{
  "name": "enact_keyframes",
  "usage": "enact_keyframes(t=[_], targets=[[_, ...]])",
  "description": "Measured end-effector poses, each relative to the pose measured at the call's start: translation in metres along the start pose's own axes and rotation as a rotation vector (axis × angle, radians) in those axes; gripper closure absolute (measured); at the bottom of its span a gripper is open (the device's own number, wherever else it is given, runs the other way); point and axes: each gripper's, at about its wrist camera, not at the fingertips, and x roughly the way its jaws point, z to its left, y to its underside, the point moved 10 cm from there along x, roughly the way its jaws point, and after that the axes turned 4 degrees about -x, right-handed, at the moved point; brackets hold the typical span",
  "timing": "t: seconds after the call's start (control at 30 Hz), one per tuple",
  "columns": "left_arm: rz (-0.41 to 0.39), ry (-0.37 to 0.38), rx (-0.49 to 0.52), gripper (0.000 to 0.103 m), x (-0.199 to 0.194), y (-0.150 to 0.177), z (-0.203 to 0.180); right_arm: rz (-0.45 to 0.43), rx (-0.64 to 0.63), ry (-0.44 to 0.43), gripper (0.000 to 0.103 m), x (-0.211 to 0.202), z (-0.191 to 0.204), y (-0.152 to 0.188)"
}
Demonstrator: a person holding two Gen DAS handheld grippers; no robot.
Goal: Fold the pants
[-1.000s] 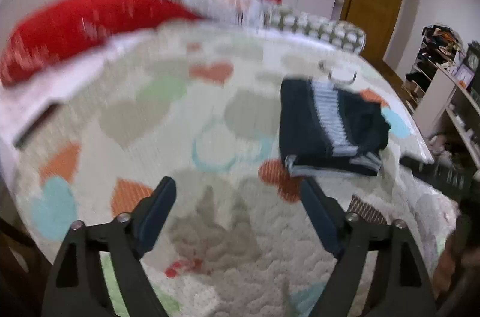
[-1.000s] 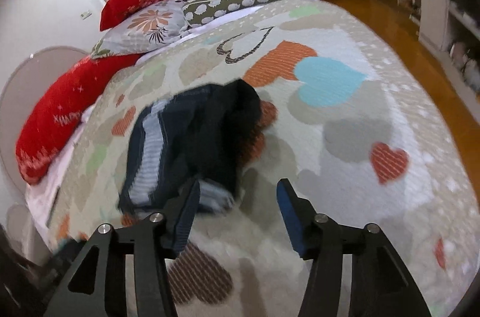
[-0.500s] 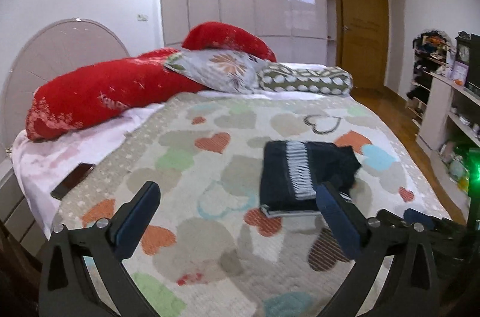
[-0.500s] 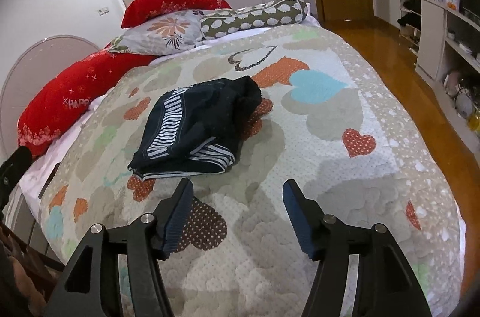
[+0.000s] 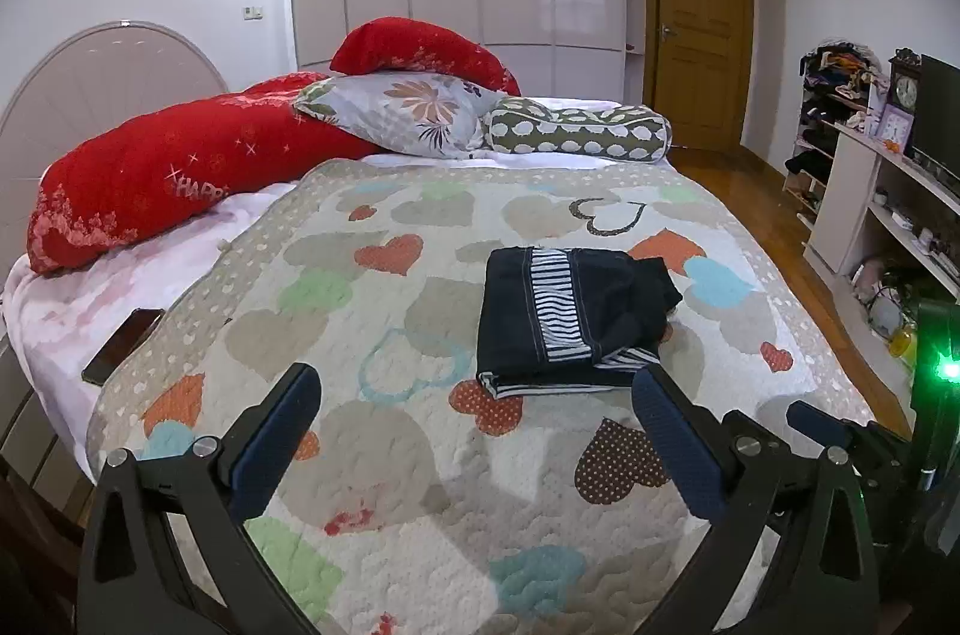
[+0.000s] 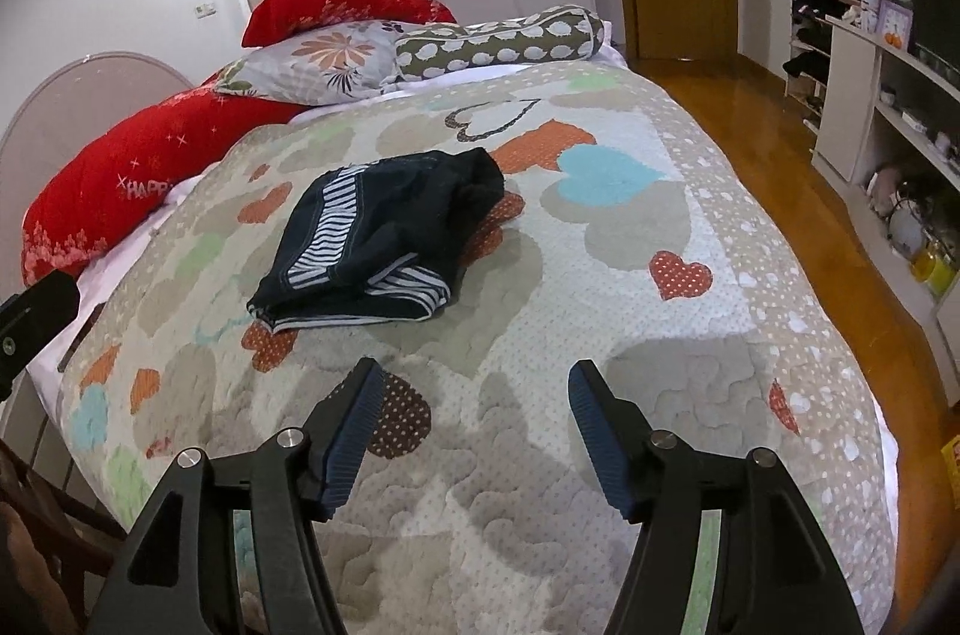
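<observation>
We see the pants (image 5: 570,317) lying folded in a compact dark bundle on the quilt (image 5: 384,455), striped band facing up, right of the bed's middle. Right view shows the same bundle (image 6: 378,245) up-left of our right tongs. Left tongs (image 5: 474,431) are spread wide, nothing between the pads, hovering over the near edge of the quilt, well short of the pants. Right tongs (image 6: 471,431) also released, empty, above the quilt (image 6: 600,335), apart from the pants. Red pillows (image 5: 180,173), a floral pillow (image 5: 408,113) and a spotted bolster (image 5: 576,131) sit at the head. A phone (image 5: 123,344) lies on the sheet by the left edge.
</observation>
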Motion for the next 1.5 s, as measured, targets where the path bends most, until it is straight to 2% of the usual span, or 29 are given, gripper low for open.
enact_keyframes(t=[0.47,1.1,1.5], targets=[[0.043,0.040,-0.031,0.000,-0.004,0.011,0.003,0.027,-0.034,0.015,0.032,-0.003,0.014,0.010],[0.028,0.025,-0.030,0.000,-0.007,0.014,0.006,0.042,-0.044,0.012,0.032,0.000,0.022,0.015],[0.047,0.029,-0.034,0.000,-0.006,0.017,0.004,0.054,-0.040,0.010,0.032,0.004,0.021,0.018]])
